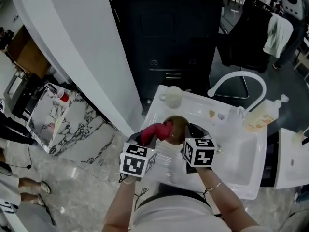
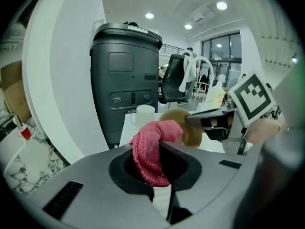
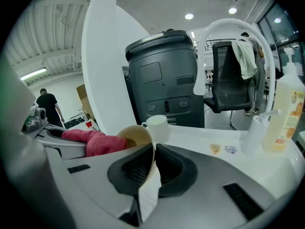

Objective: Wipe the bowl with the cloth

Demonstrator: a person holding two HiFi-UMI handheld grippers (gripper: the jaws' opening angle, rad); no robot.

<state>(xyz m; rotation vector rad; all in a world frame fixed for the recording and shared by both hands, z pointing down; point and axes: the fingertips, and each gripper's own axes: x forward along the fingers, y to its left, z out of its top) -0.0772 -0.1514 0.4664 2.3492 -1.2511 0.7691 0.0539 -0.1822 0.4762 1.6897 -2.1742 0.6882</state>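
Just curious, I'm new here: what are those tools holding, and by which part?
The left hand-held gripper clamps a bunched fold of the red cloth; the right hand-held gripper pinches the bowl by its rim.

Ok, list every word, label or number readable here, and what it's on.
No text is clear enough to read.
Bottle label: too blurred.
Two stickers on the sink top: too small.
Marker cubes: black square patterns, no words.

A dark grey bin [image 1: 166, 42] stands beside a curved white wall [image 1: 63, 47].
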